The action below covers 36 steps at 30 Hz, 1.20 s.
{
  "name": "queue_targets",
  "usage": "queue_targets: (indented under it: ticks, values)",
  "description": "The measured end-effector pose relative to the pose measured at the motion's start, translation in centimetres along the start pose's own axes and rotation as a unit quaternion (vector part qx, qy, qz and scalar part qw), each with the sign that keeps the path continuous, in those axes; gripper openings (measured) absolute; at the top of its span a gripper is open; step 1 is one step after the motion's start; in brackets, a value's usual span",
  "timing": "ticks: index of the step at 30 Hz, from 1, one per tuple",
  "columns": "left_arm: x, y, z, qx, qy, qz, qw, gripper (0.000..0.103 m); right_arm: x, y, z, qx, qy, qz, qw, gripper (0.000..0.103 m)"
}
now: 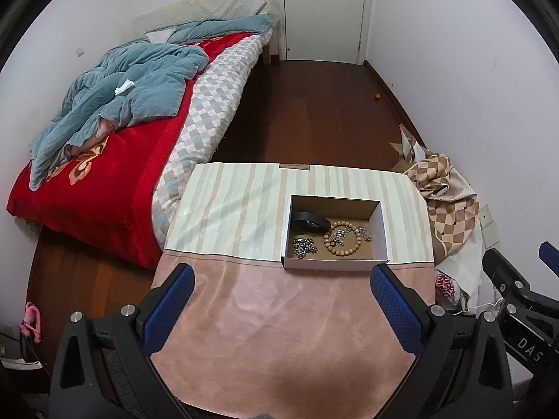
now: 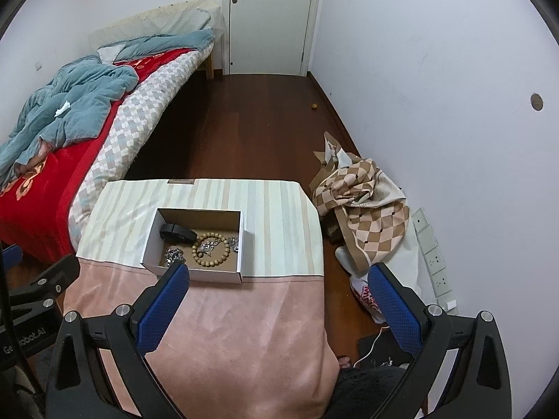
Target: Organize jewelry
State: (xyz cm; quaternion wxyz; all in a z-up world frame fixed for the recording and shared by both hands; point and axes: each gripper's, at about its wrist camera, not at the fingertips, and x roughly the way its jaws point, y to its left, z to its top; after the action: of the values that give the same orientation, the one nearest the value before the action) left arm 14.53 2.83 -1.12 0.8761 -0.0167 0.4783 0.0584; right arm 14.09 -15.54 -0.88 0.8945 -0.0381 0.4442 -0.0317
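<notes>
My left gripper hangs wide apart over the pink cloth, empty. My right gripper is spread just as wide, also holding nothing (its right finger sits past the table edge). Ahead I see the open box on the striped cloth, holding a wooden bead bracelet, silver chains and a black band.

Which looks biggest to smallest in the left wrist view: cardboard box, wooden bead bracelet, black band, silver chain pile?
1. cardboard box, clearly largest; it holds the rest.
2. wooden bead bracelet.
3. black band, close to the bracelet; partly hidden by the box wall, so the order is unsure.
4. silver chain pile, smallest.
</notes>
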Motion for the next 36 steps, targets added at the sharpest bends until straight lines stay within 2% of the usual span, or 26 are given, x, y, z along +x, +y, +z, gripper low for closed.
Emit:
queue_targets:
  ticks: [36]
  values:
    - [0.12, 0.02, -0.15, 0.004, -0.007, 0.006, 0.9999, 0.103, 0.58, 0.20, -0.28, 0.000, 0.010, 0.004, 1.000, 0.103]
